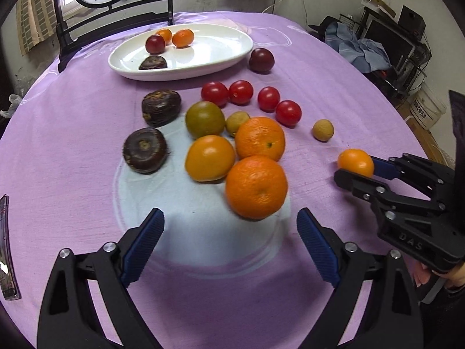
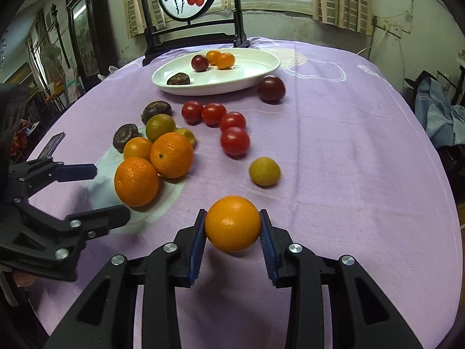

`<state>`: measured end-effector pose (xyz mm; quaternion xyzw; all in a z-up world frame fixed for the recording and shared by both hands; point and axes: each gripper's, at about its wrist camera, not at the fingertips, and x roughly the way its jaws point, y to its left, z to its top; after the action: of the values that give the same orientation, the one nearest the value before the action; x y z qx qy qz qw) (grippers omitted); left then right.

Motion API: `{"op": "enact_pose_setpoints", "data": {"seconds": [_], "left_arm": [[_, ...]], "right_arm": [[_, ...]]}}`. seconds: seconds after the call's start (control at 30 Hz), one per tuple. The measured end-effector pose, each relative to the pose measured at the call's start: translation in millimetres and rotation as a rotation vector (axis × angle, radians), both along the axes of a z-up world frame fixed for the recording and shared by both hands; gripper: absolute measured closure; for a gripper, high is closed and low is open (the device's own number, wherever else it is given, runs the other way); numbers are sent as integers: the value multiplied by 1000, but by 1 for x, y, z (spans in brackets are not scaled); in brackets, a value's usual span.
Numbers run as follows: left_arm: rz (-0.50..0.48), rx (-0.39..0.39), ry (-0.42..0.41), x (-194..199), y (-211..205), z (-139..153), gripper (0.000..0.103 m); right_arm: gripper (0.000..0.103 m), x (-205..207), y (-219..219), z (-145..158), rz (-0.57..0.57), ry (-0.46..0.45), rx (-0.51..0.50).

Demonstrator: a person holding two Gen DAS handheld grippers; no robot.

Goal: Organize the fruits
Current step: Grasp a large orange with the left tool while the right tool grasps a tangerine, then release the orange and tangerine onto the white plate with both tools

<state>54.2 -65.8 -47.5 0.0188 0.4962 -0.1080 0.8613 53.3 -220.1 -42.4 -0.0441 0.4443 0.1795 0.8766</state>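
Observation:
My right gripper (image 2: 232,226) is shut on a small orange fruit (image 2: 232,227) just above the purple cloth; it shows at the right of the left wrist view (image 1: 355,163). My left gripper (image 1: 229,224) is open and empty, just short of a pile of oranges (image 1: 255,186) and dark round fruits (image 1: 144,149). Several red tomatoes (image 1: 240,92) lie in a row behind the pile. A white oval plate (image 1: 221,58) at the far side holds two small orange fruits, a dark red one and a dark brown one.
A dark red fruit (image 1: 261,60) lies right of the plate. A small tan fruit (image 1: 322,129) lies alone at the right. A framed screen on a black stand (image 2: 189,8) stands behind the plate. A phone (image 2: 52,144) lies at the left table edge.

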Motion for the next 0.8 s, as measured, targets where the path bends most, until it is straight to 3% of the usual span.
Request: {"op": "enact_pose_setpoints", "data": {"seconds": [0.1,0.2,0.27,0.3,0.43,0.53,0.67,0.8], "left_arm": [[7,1,55,11,-8,-10,28],[22,48,31,16,-15,-12,36],[5,63,21,18,-20,-11,47],[-14,52,15,17,-22,-9,60],[-36,58,22,12,-20,-7,60],[-66,-17,53,5,-7,3,60],[-77,-41,-46,5,11,40,60],[-19,-15,-152,36,28,75,60]], "right_arm": [[67,-6,-9,2,-2,-8,18],[67,-9,-12,2,4,-9,30],[67,-10,-12,2,9,-6,35],[67,-9,-12,2,10,-5,37],[67,-10,-9,4,15,-6,39],[67,-9,-6,9,27,-14,39],[67,1,3,31,50,-58,51],[67,30,22,64,66,-145,52]]}}
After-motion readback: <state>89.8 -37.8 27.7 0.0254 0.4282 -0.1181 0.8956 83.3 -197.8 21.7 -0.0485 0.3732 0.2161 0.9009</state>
